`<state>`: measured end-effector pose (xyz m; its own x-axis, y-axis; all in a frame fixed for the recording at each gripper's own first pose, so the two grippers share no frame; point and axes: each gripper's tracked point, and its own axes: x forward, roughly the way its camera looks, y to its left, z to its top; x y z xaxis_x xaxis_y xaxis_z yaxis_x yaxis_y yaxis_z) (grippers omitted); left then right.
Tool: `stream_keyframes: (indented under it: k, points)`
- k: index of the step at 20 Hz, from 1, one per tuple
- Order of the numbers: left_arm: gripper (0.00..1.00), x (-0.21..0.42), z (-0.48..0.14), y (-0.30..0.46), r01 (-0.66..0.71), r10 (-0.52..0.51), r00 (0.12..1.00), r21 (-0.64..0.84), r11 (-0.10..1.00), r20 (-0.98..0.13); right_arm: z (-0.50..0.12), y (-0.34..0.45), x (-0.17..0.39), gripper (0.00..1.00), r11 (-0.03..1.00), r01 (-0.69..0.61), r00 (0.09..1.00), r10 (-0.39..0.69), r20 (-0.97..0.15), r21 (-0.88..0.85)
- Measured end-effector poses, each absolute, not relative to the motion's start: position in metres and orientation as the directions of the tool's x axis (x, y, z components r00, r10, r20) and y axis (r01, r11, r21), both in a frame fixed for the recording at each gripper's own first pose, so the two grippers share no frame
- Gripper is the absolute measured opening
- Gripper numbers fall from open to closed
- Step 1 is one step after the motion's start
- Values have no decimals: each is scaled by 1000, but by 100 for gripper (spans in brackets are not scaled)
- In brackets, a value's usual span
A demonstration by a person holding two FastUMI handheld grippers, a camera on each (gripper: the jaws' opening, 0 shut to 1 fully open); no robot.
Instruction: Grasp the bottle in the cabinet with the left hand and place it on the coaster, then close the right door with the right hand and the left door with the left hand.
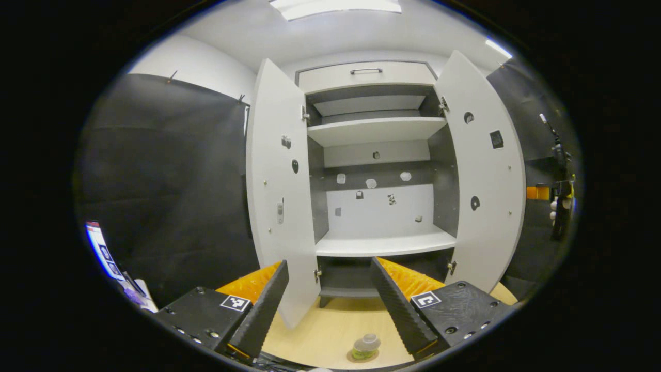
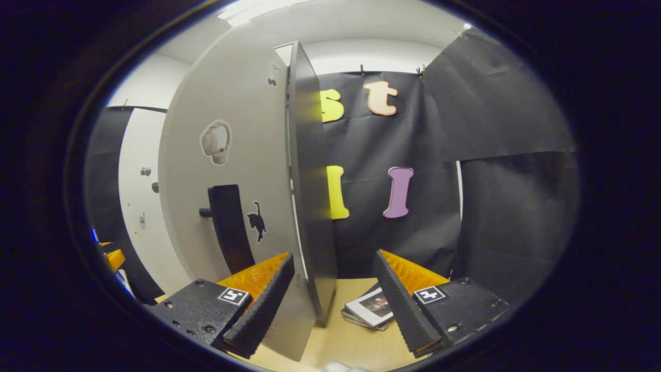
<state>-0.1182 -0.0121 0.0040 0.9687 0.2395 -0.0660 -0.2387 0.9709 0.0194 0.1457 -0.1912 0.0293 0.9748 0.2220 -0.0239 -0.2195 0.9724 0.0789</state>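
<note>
Both cabinet doors, left door (image 1: 279, 206) and right door (image 1: 485, 181), stand open, one bottle (image 1: 366, 346) sits on its coaster (image 1: 355, 357), both grippers, left gripper (image 1: 328, 305) and right gripper (image 2: 330, 305), gape empty, magazines (image 2: 371, 310) lie near.

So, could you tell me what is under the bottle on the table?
The bottle stands on a round brown coaster on the wooden table. Only the coaster's edge shows; the bottle covers the rest.

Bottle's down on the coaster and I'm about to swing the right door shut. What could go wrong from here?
The right gripper straddles the right door edge with its fingers open; a push may slip off. The stack of booklets lies near the door's foot. The bottle stands below the open left gripper; a low sweep toward the left door could topple it.
</note>
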Motion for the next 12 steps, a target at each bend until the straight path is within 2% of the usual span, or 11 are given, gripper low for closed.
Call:
stream_keyframes:
  k: [2,3,4,5,6,10,12]
  points:
    - [98,-121,4,-12,-242,243,968,22,970,-65,32,-191,146,98,976,-213,976,215,-21,47]
    - [98,-121,3,-10,-241,242,968,20,970,-65,34,-191,146,94,978,-206,978,206,-14,29]
    - [98,-121,2,-9,-237,237,969,15,972,-69,34,-191,145,98,980,-198,980,198,-13,11]
    - [97,-120,0,-7,-232,232,970,8,973,-72,36,-190,144,94,982,-187,982,187,-11,-2]
    - [97,-120,-1,-3,-231,230,970,4,973,-73,35,-190,143,98,985,-172,985,172,-14,-8]
    - [97,-116,-2,9,-194,194,978,14,981,-74,33,-171,135,94,990,-140,990,139,-21,-2]
    - [98,-113,-2,20,-174,175,982,21,985,-77,31,-152,131,96,991,-136,990,136,-26,-3]
